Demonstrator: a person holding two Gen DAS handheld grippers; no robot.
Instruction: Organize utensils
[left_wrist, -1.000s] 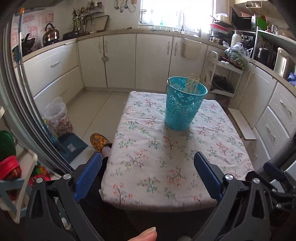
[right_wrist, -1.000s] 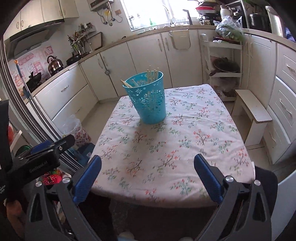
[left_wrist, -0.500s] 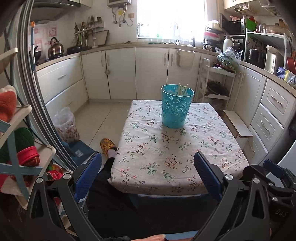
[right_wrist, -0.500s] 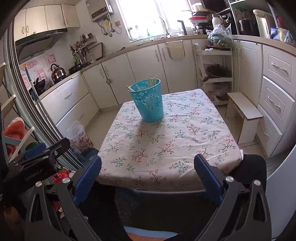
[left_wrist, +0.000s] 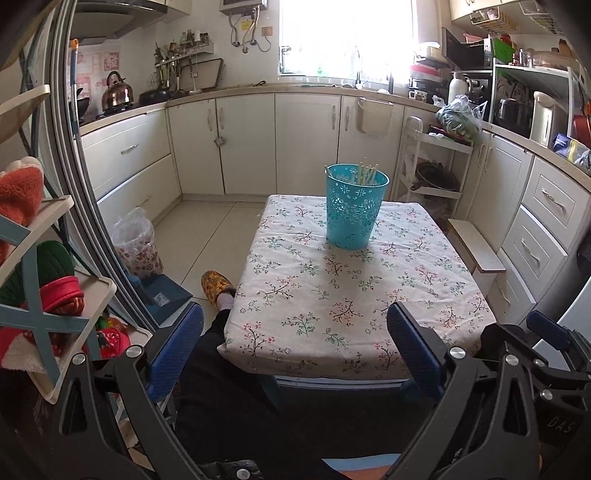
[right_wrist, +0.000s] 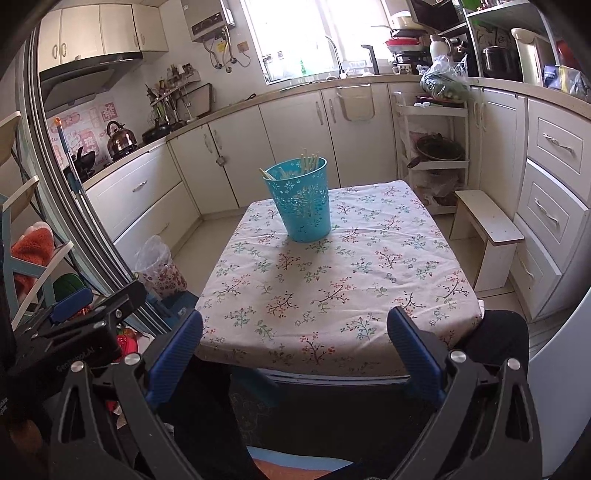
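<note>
A teal perforated basket (left_wrist: 354, 208) (right_wrist: 301, 199) stands upright on the far half of a small table with a floral cloth (left_wrist: 354, 295) (right_wrist: 332, 280). Pale chopsticks (left_wrist: 365, 173) (right_wrist: 308, 160) stick out of its rim. My left gripper (left_wrist: 295, 343) is open and empty, held back from the table's near edge above a person's dark-trousered lap. My right gripper (right_wrist: 295, 343) is open and empty too, just off the near edge. The left gripper's body (right_wrist: 74, 332) shows at the left of the right wrist view.
Cream kitchen cabinets (left_wrist: 240, 144) run along the back and right walls. A low white stool (right_wrist: 487, 236) stands right of the table. A lined bin (left_wrist: 138, 243) and a slippered foot (left_wrist: 218, 288) are on the floor at left, beside a shelf rack (left_wrist: 33, 288).
Both grippers have drawn back from the table and risen, so the basket looks smaller and farther. Their fingers stay apart and the basket has not moved.
</note>
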